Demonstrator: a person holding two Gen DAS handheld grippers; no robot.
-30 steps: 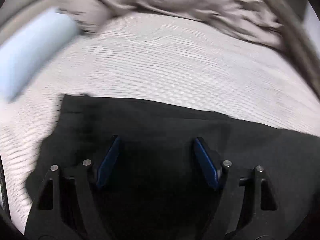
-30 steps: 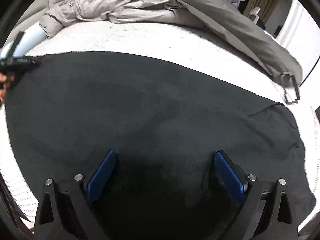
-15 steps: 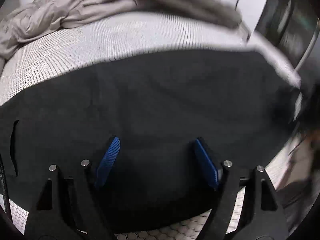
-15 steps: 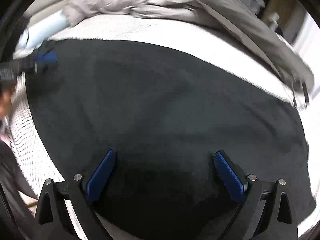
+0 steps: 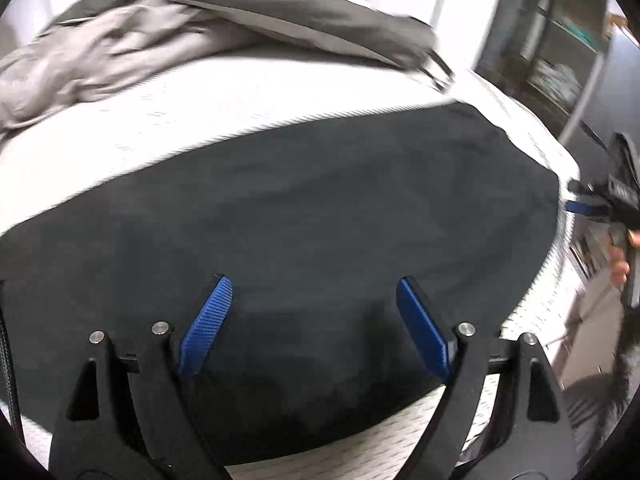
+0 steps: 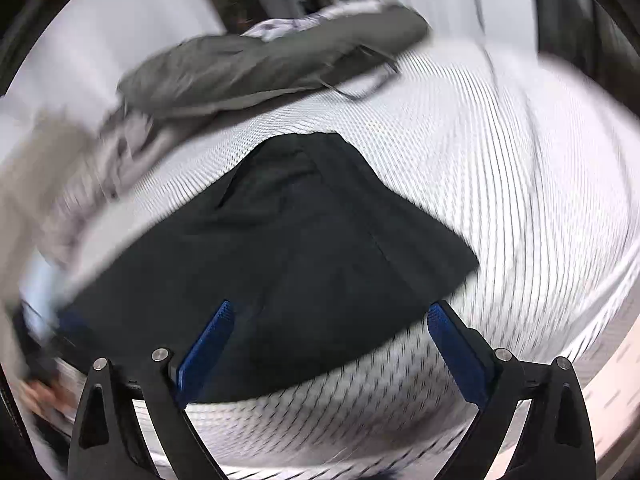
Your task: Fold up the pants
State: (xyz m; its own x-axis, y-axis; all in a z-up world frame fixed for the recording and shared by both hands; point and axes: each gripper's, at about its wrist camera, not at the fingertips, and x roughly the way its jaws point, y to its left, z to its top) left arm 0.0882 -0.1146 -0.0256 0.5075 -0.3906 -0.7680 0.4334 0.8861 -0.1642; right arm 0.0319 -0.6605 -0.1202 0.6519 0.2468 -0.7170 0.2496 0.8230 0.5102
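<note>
In the left wrist view, the far left edge of the black pants (image 5: 304, 216) runs out of the picture, so that end cannot be seen; the cloth lies flat on the bed (image 5: 224, 92), whose white cover has a fine honeycomb texture. The pants' long axis crosses the picture from lower left to upper right, and the visible end at the upper right narrows to a rounded corner near the bed's edge. The left gripper (image 5: 316, 320) hovers over the near part of the pants with its jaws spread and opening further, nothing pinched between the blue pads. Behind the pants, a crumpled grey blanket (image 5: 248, 12) is heaped along the far side of the bed, blurred by motion. At the right margin the right gripper (image 5: 600, 200) shows only partly, held by a hand (image 5: 620, 264) mostly cut off by the frame. In the right wrist view everything is smeared, and the far left, where a bit of blue and a hand appear, is too blurred to read. Here the pants (image 6: 304, 240) taper away from the camera toward a narrow end near the blanket (image 6: 260, 68). The right gripper (image 6: 332, 344) has its jaws wide apart, one pad over the cloth, the other over bare bed, gripping nothing.
</note>
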